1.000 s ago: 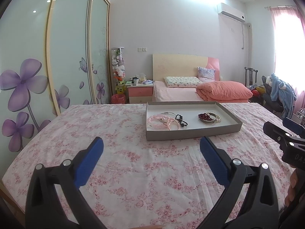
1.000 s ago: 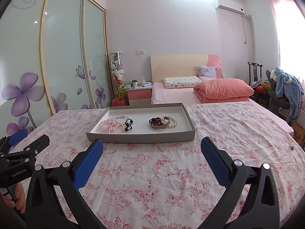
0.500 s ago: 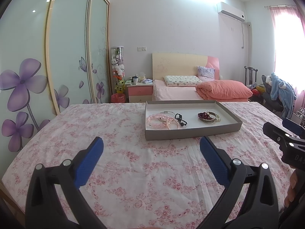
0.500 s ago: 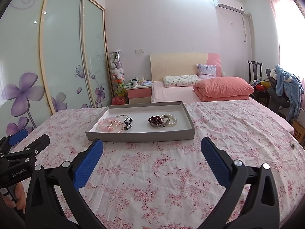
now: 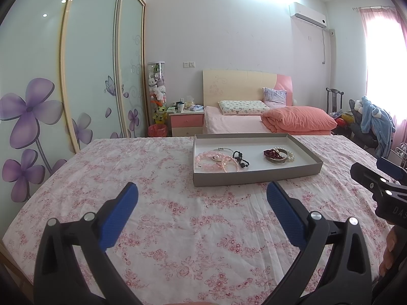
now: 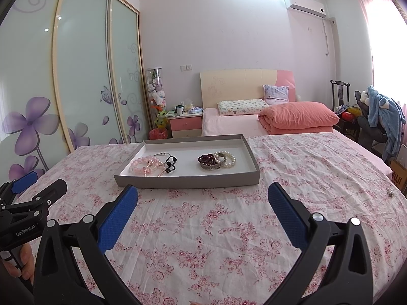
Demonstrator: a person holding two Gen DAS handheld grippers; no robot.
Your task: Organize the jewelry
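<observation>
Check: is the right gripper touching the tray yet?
Apart. The right wrist view shows the right gripper with jaws open and floral bedspread visible between its fingertips and the tray.

The grey tray (image 6: 188,178) is being brought slightly nearer in the right wrist view, its front wall now sitting lower in the picture and just beyond the blue fingers (image 6: 119,216) of the right gripper (image 6: 203,213). In the left wrist view the tray (image 5: 257,175) is being shifted only a little, toward the left and slightly upward against the floral surface (image 5: 178,228).
</observation>
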